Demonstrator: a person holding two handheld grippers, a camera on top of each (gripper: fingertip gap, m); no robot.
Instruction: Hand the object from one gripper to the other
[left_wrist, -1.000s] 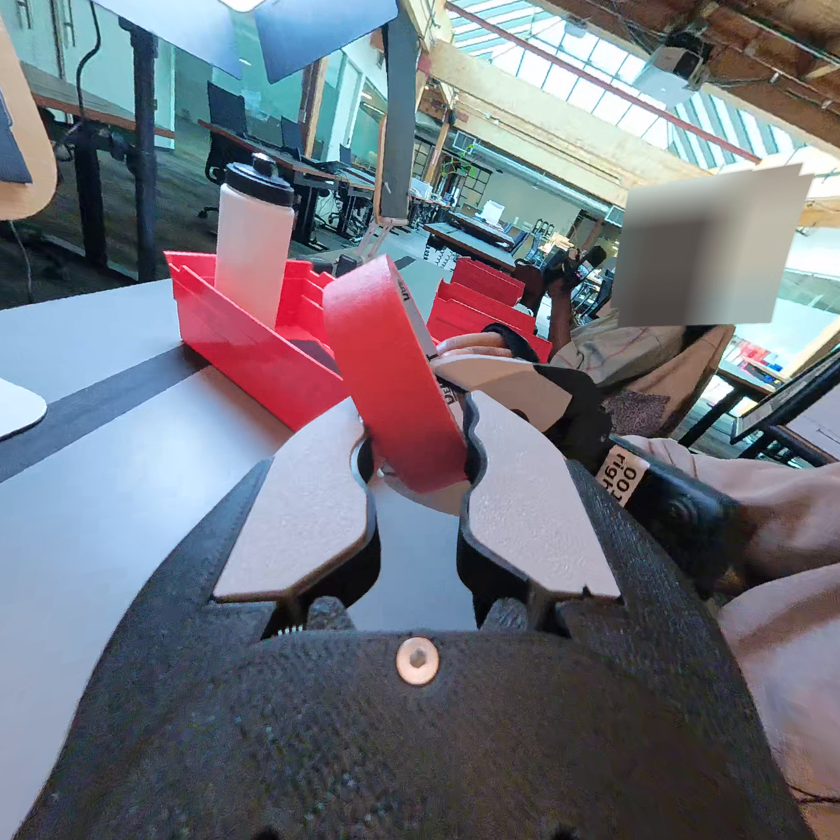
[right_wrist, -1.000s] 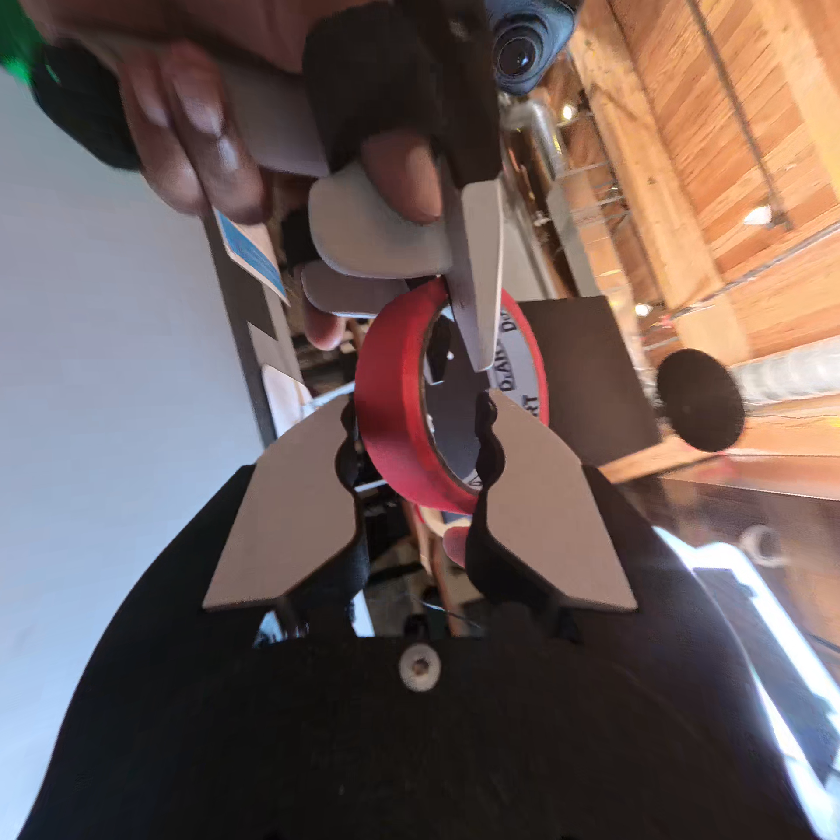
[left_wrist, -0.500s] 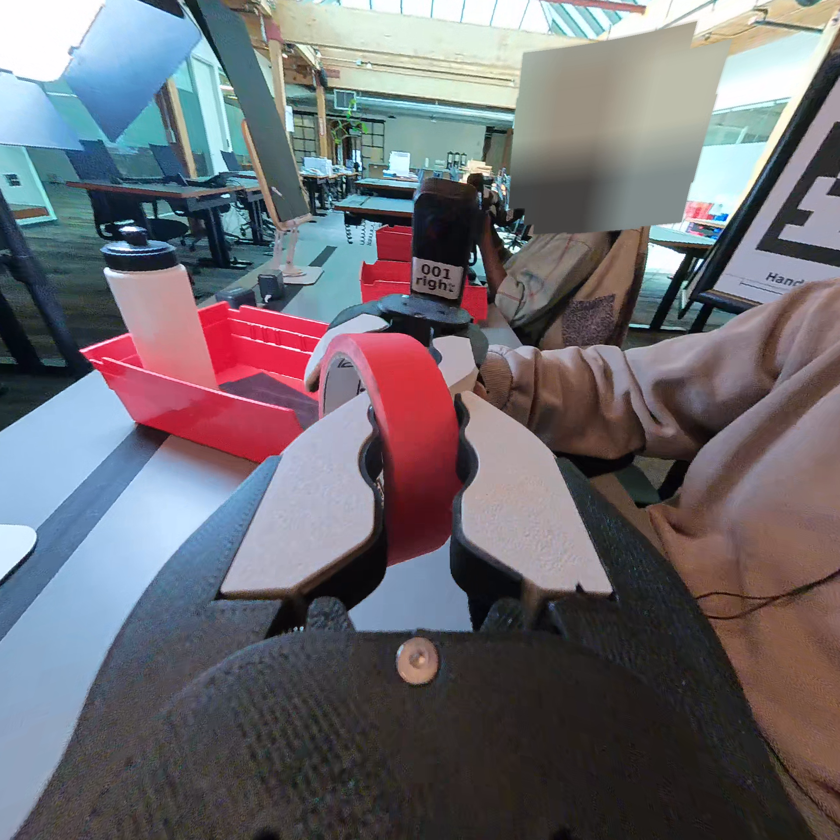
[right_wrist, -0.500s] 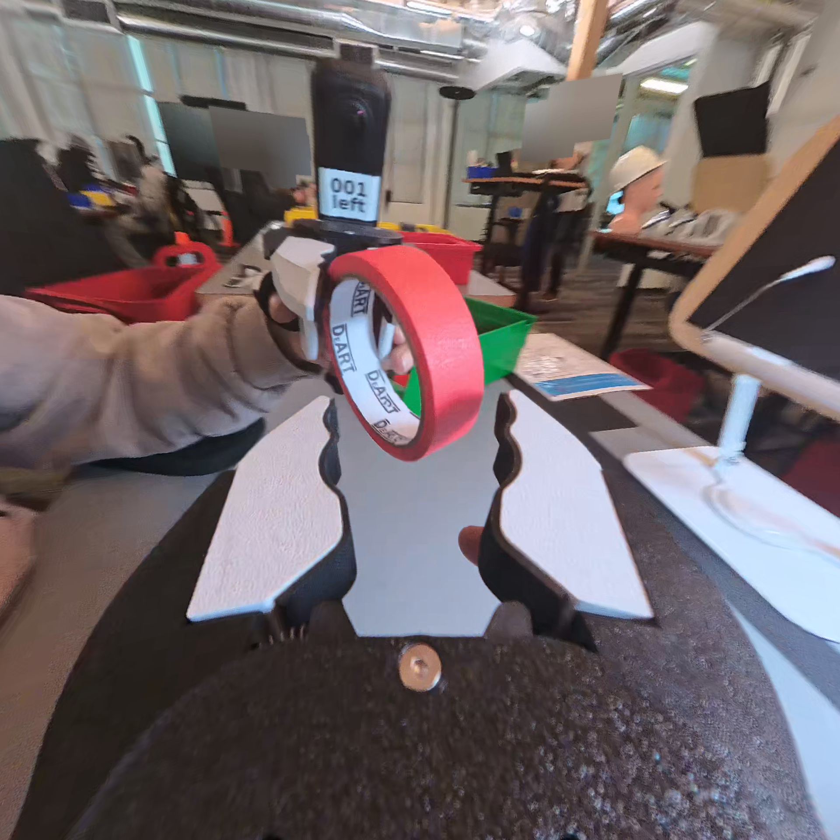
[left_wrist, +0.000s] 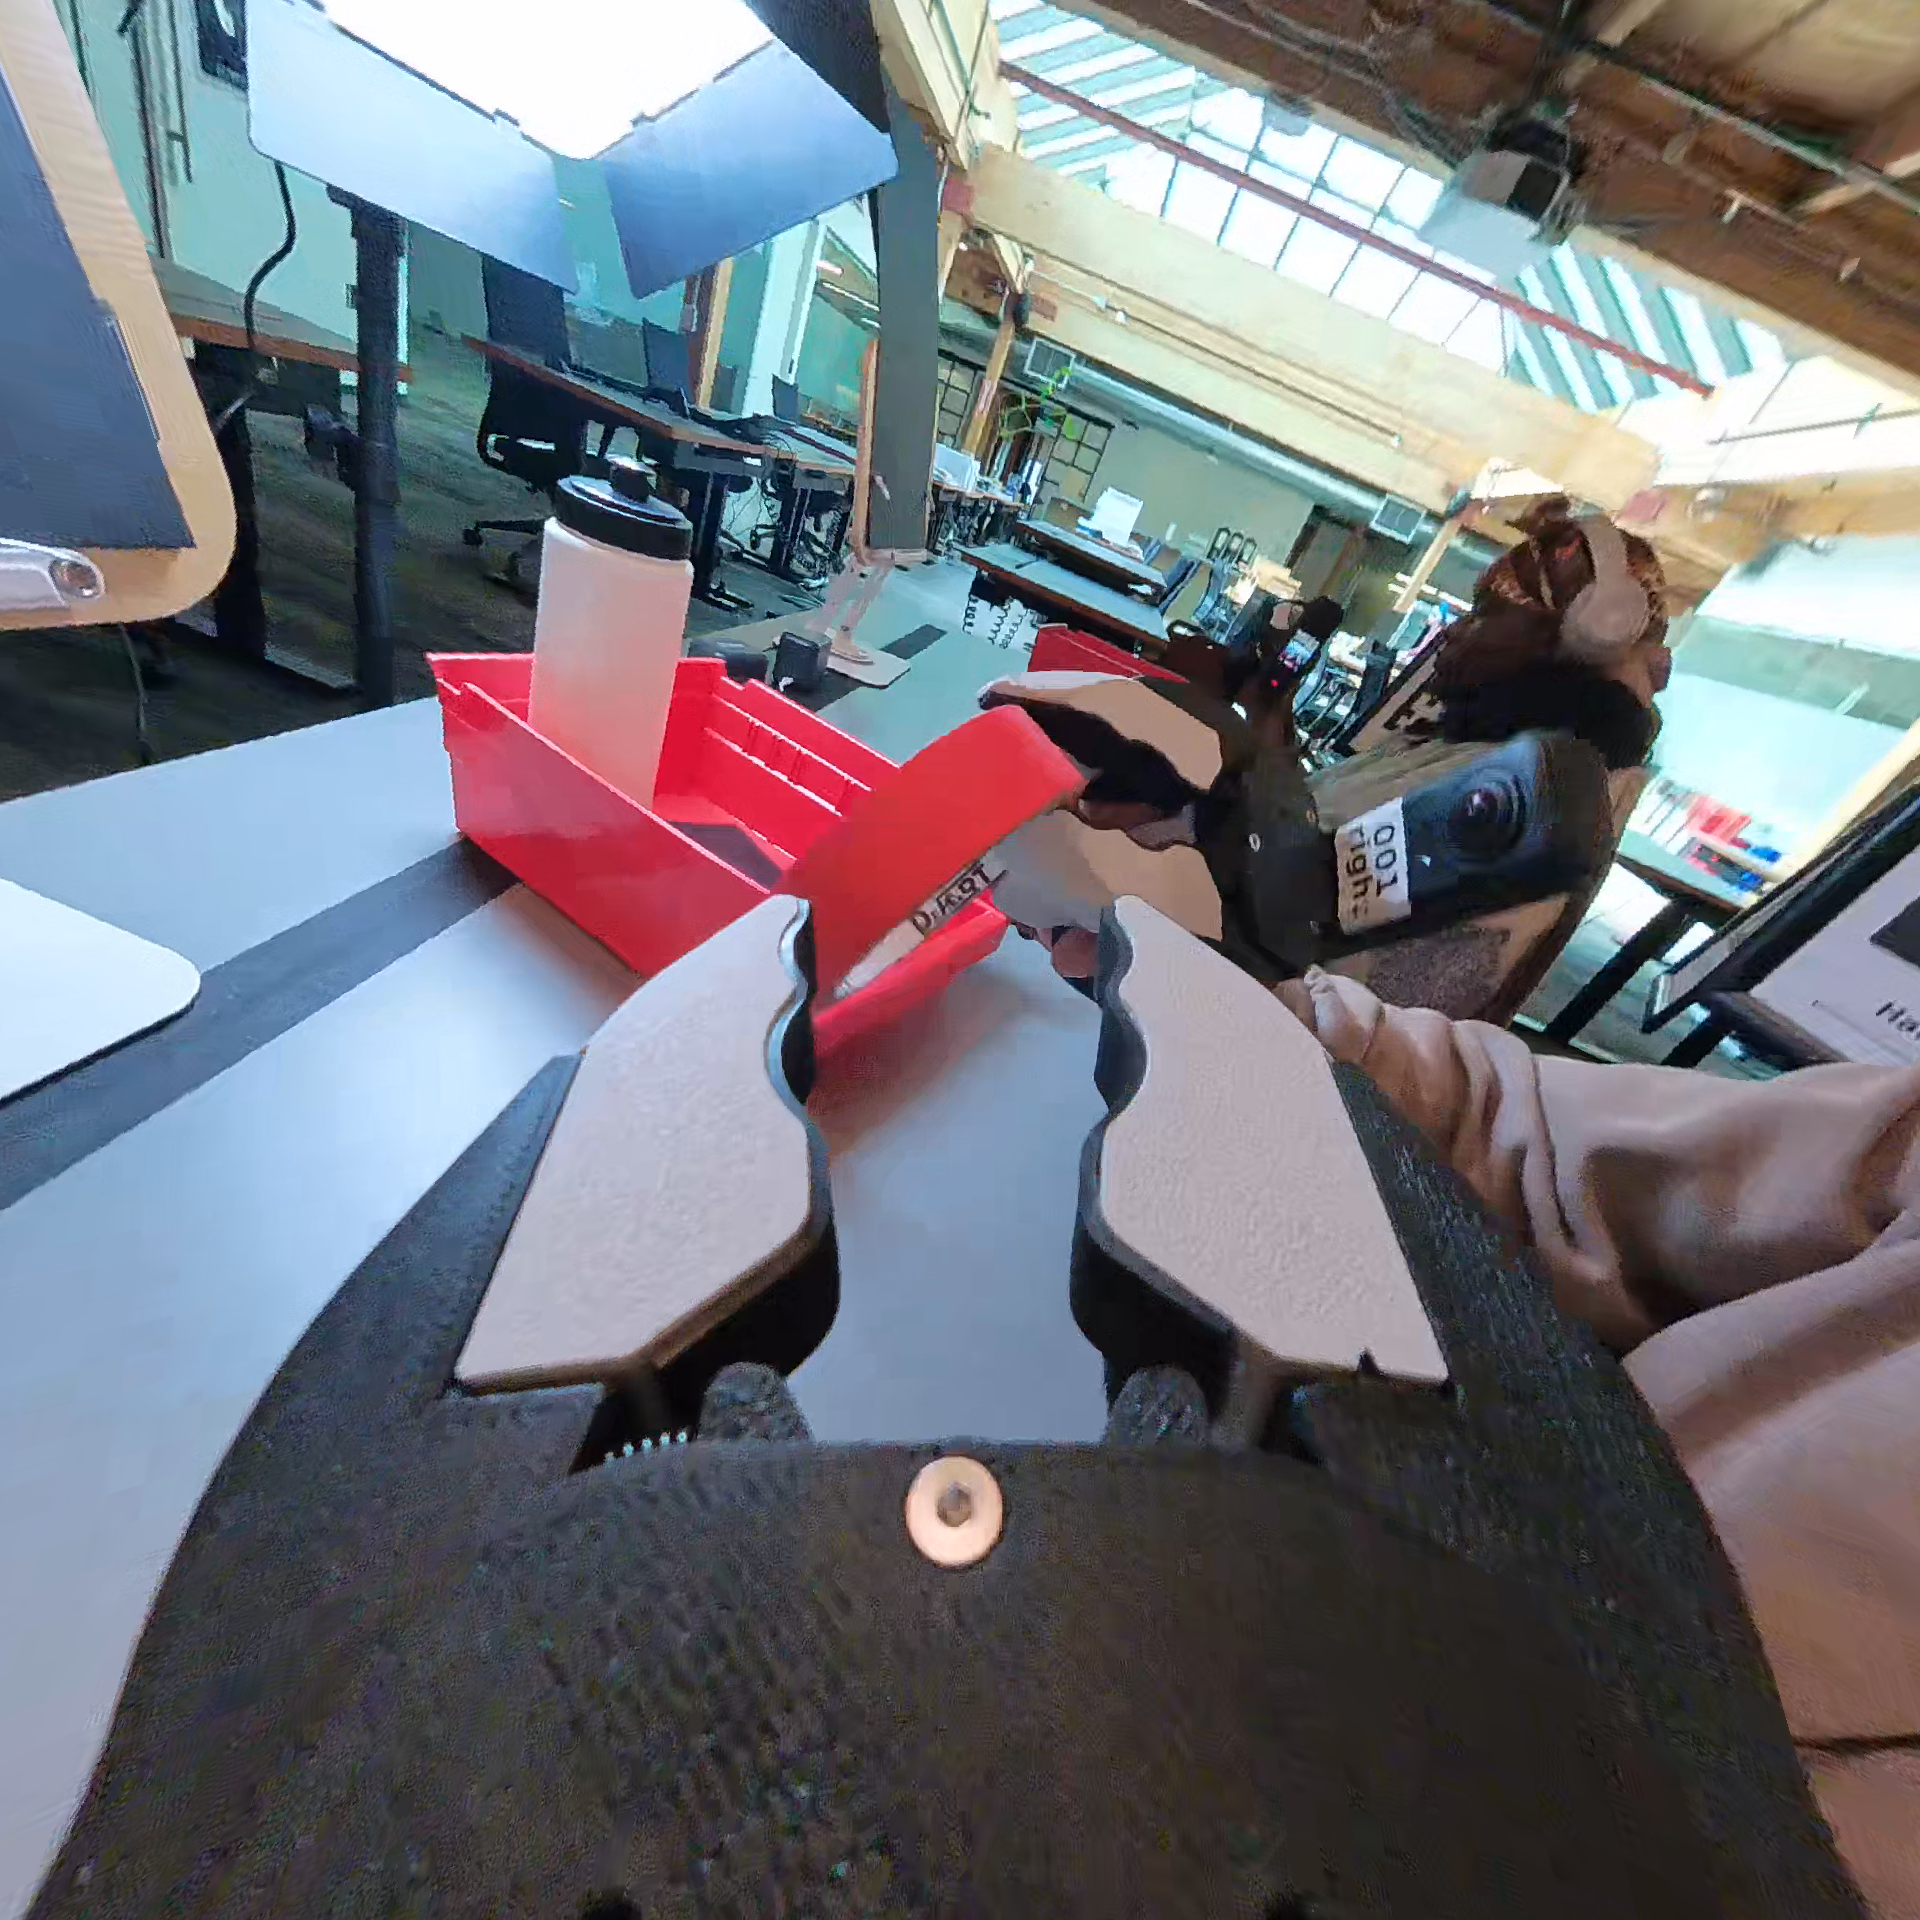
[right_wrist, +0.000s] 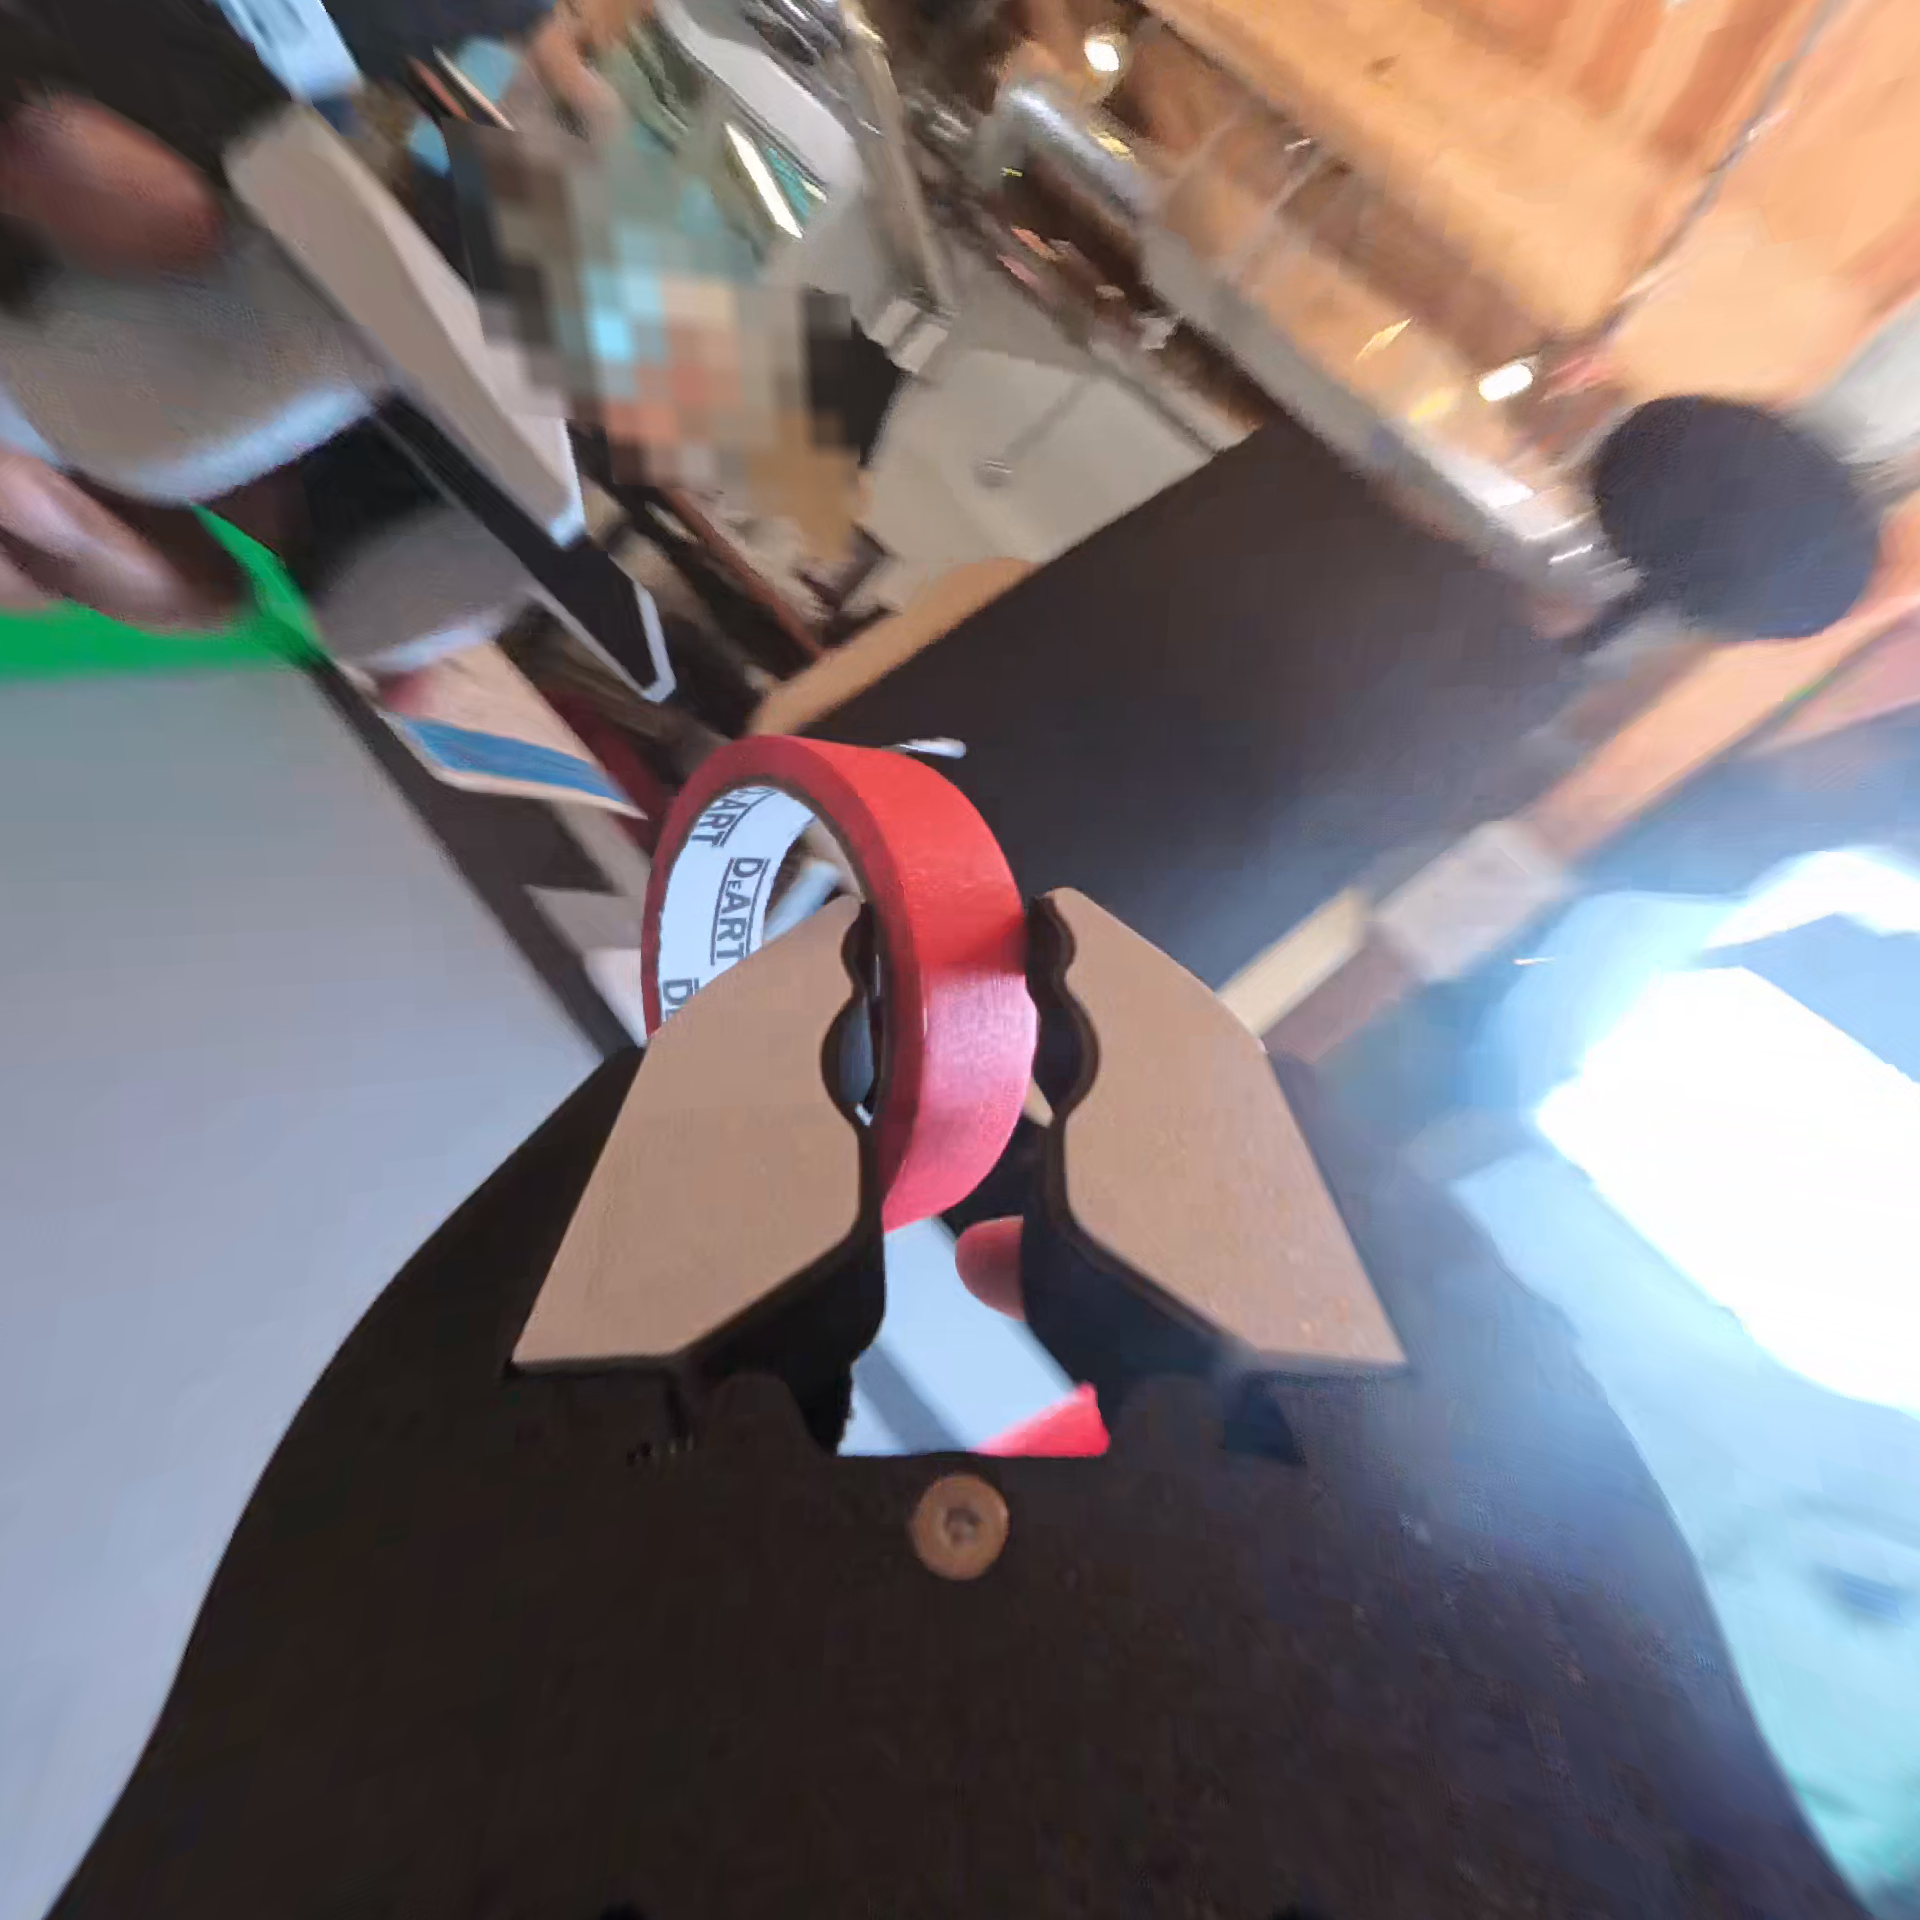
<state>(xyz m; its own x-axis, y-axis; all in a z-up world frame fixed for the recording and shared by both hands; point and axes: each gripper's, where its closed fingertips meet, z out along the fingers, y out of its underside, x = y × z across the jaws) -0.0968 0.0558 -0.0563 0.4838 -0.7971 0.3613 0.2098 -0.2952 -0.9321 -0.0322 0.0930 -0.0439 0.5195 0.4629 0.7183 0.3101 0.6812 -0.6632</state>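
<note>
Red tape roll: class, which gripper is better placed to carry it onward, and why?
Right. The right gripper is clamped on the red tape roll; the left gripper is open and empty.

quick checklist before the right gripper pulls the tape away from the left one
1. Right gripper shut on red tape roll: ok.
2. Left gripper open, nothing between its fingers: ok.
3. Tape clear of the left fingers: cannot tell, the roll overlaps one fingertip in the left wrist view.
4. Grip depth: ok, the roll sits well in between the pads.
5. Red bin and white bottle lie behind the tape: path cannot tell.
</note>
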